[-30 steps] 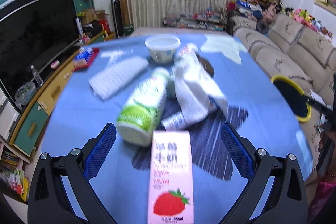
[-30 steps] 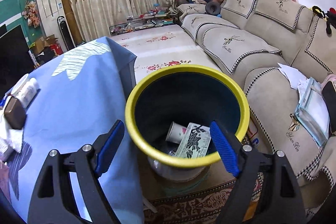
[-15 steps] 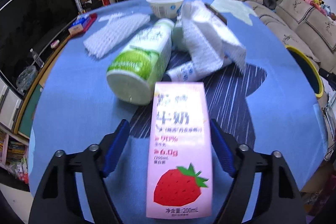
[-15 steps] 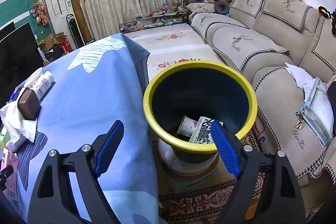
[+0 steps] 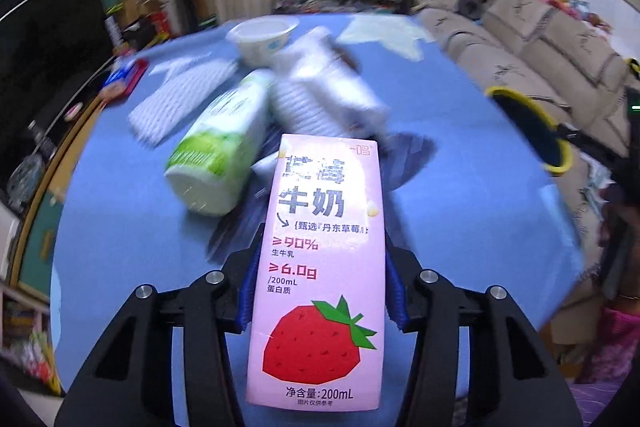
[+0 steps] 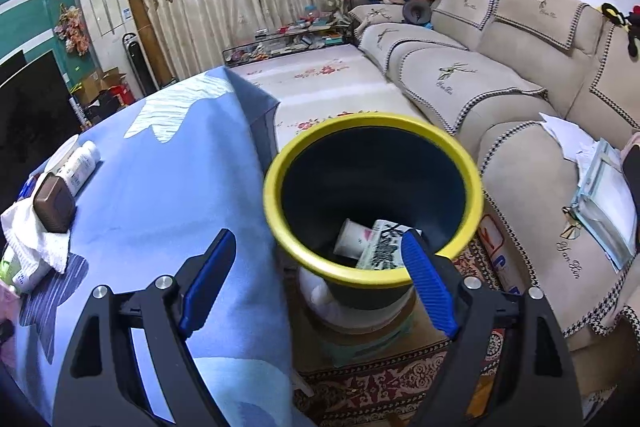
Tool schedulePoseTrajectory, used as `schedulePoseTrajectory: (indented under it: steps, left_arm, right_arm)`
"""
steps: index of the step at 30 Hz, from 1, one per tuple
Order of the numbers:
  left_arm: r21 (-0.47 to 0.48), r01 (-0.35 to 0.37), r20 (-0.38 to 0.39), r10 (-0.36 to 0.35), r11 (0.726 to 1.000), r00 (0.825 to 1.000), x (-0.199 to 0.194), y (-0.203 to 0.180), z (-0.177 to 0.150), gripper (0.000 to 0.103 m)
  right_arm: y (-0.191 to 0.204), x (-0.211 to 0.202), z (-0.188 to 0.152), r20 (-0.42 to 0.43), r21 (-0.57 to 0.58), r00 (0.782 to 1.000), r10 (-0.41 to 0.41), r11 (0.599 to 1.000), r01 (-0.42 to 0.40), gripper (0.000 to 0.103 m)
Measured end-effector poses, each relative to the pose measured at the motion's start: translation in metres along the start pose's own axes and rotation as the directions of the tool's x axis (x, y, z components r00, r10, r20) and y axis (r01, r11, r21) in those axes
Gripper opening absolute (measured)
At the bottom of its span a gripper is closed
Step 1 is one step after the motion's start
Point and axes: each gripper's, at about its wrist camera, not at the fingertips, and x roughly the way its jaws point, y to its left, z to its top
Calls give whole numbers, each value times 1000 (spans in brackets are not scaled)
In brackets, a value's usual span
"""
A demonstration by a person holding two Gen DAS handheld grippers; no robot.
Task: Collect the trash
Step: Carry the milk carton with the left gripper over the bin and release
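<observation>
Left wrist view: my left tongs (image 5: pixel 320 287) are clamped on a pink strawberry milk carton (image 5: pixel 318 267), one blue pad (image 5: pixel 249 291) pressed against each long side. The carton stands upright between the arms and fills the middle of the frame, held over the near part of the blue-clothed counter (image 5: pixel 460 147). Behind it on the cloth lie a green-and-white plastic bottle (image 5: pixel 218 151) on its side, a crumpled white paper towel (image 5: pixel 320 95), a white foam net sleeve (image 5: pixel 180 103) and a white plastic bowl (image 5: pixel 262 39); all of these are blurred.

Right wrist view: my right tongs (image 6: pixel 316 279) are spread wide and hold nothing. They point down over the counter's edge toward a dark round bin with a yellow rim (image 6: pixel 474 195), which stands on the floor between counter and beige sofa (image 6: pixel 520 75). Inside the bin lie a white paper cup (image 6: pixel 352 237) and a patterned flat packet (image 6: pixel 382 247), touching each other.
</observation>
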Motion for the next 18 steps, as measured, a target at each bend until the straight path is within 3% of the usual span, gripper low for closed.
schedulePoseTrajectory:
  steps: [8,14,18]
  left_arm:
    - [150,116,109,-133,982,985,-6,-81,68,50]
    - [261,250,90,-281,932,955,19,-169,128,50]
    - [314,287,54,-319,905,946,50,-228,159,50]
  right_arm:
    - [-34,-1,-1,10,53,999,-42,998,41,80]
    - [-59,3,-4,5,91,998,-66,994,66,80]
    - [-73,7,-5,-6,107,997,-82,991,83,80]
